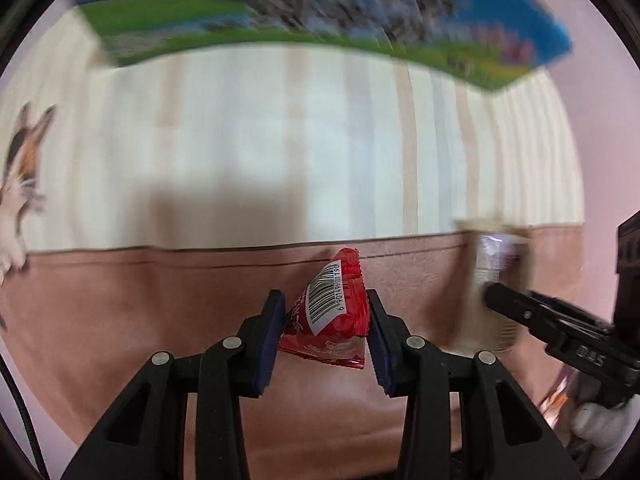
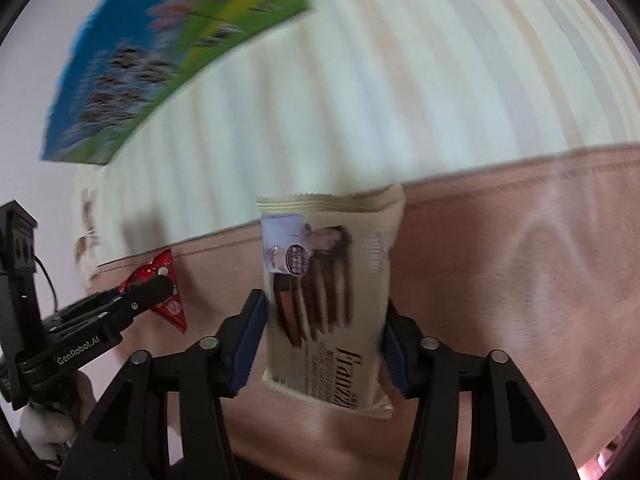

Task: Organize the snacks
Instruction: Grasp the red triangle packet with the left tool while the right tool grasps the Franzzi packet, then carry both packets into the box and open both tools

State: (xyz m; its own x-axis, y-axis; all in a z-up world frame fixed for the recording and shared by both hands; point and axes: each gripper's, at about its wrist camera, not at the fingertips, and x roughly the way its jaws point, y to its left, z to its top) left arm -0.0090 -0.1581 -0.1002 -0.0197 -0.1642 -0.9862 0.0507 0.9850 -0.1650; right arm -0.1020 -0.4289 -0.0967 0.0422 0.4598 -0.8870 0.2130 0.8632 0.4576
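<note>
1. Your left gripper [image 1: 326, 326] is clamped on the red packet [image 1: 332, 312], held above the pink cloth [image 1: 160, 320].
2. Your right gripper [image 2: 324, 340] pinches the cream wafer pack [image 2: 332, 300] across its middle.
3. Both look light, crinkly and slippery; the wafers probably crush, so squeeze gently mid-body.

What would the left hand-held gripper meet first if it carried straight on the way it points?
Probably the pink cloth. The left hand-held gripper is shut on a red packet, and only cloth shows beyond it. How far off the cloth lies is unclear.
</note>
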